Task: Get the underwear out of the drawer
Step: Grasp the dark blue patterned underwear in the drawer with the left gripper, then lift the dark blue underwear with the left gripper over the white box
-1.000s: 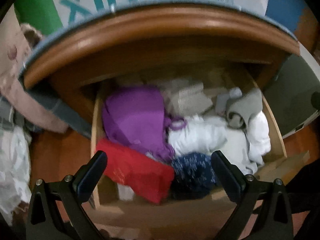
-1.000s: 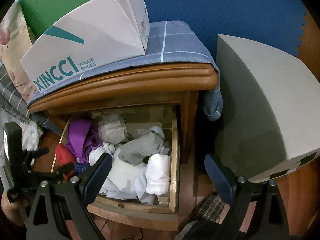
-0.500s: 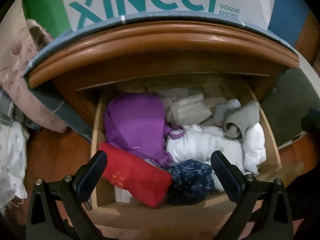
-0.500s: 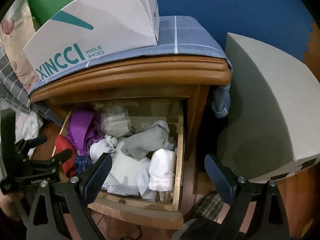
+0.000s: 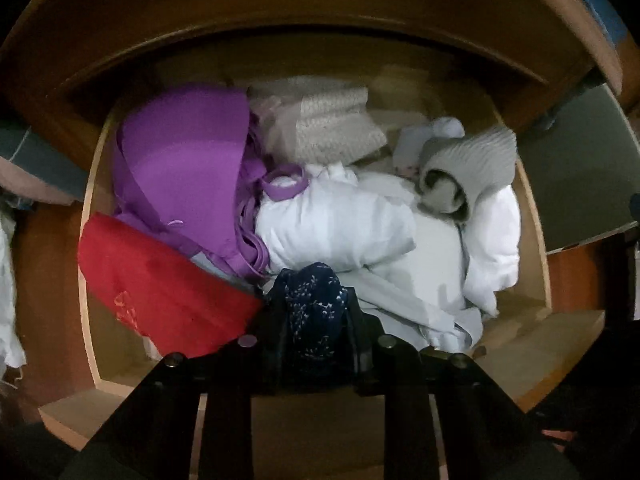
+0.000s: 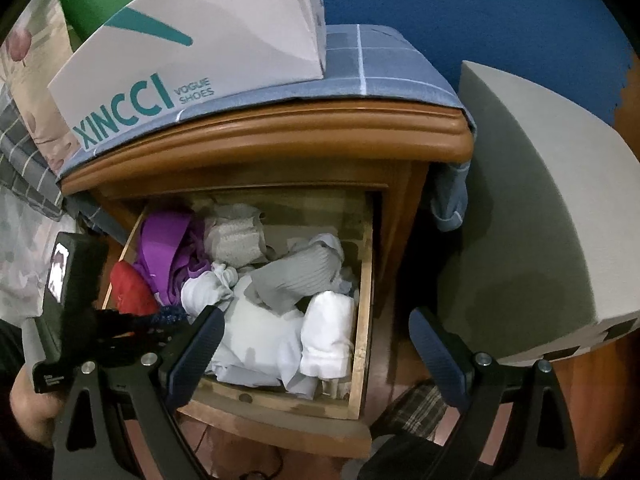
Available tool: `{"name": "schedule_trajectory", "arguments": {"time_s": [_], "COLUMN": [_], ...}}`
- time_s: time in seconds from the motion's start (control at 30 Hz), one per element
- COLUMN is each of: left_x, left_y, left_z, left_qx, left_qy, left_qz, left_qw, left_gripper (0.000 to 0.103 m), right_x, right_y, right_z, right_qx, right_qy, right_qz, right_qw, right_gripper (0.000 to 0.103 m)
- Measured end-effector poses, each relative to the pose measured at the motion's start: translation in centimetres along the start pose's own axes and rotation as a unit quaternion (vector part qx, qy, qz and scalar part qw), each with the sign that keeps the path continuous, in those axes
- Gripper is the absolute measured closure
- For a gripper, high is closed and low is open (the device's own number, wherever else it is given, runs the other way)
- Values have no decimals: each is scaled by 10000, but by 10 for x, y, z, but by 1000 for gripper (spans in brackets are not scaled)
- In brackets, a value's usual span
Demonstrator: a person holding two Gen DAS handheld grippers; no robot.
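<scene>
1. The left claw (image 5: 312,316) is seen deep in the open drawer (image 5: 90,216), at its front edge; its jaws have just been closing.
2. The navy underwear (image 5: 310,300) is pinched between them, beside a red cloth (image 5: 160,284) and below a white bundle (image 5: 336,228).
3. The right claw (image 6: 316,344) is held released outside the drawer's front right corner, nothing between its jaws.
</scene>
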State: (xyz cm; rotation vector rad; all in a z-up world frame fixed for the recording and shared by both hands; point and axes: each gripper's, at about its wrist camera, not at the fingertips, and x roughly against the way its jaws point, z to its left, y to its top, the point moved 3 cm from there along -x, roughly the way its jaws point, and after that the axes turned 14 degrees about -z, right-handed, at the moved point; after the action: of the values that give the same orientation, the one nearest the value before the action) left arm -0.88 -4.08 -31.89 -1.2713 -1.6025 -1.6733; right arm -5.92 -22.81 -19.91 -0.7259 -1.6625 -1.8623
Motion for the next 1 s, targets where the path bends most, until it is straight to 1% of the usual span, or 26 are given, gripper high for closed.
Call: {"name": "schedule_trajectory", "arguments": {"time_s": [0.07, 0.2, 0.27, 0.43, 0.57, 0.67, 0.8, 0.87, 0.93, 1.0], "left_x": [15, 55, 78, 137, 167, 188, 212, 223, 233, 237], "left_y": [2, 9, 16, 44, 62, 75, 95, 105, 115, 122], "left_z": [4, 6, 5, 2, 0, -9, -17, -22, -23, -22], "left_qx": [112, -67, -162, -191, -241, -381, -420, -453, -443, -384], "left_qy": [-65, 17, 22, -31, 52, 122, 157, 236, 254, 301], "left_qz": [-195, -641, -933, -1602, -1947, -2163, -2441, -2593, -2682, -2716], "left_qw": [9997, 9979, 9955, 9869, 9806, 9755, 9687, 9644, 9620, 9612], "left_gripper": [85, 85, 85, 85, 85, 85, 85, 85, 85, 85], "right_x": [-1, -7, -11, -26, -37, -42, -47, -48, -48, -47], "right_y": [0, -3, -6, -14, -17, -20, -24, -25, -26, -26], "right_z": [-2, 4, 9, 20, 30, 39, 48, 51, 53, 53], "right_qx": [-21, 103, 231, 453, 728, 995, 1087, 1145, 1261, 1229], "right_qy": [-25, -52, -62, -54, -142, -281, -271, -298, -407, -366], "right_qz": [-13, 78, 128, 358, 421, 426, 427, 431, 414, 391], "right_qw": [10000, 9999, 9996, 9983, 9964, 9937, 9928, 9920, 9903, 9910], "right_gripper": [7, 7, 7, 7, 7, 7, 7, 7, 7, 7]}}
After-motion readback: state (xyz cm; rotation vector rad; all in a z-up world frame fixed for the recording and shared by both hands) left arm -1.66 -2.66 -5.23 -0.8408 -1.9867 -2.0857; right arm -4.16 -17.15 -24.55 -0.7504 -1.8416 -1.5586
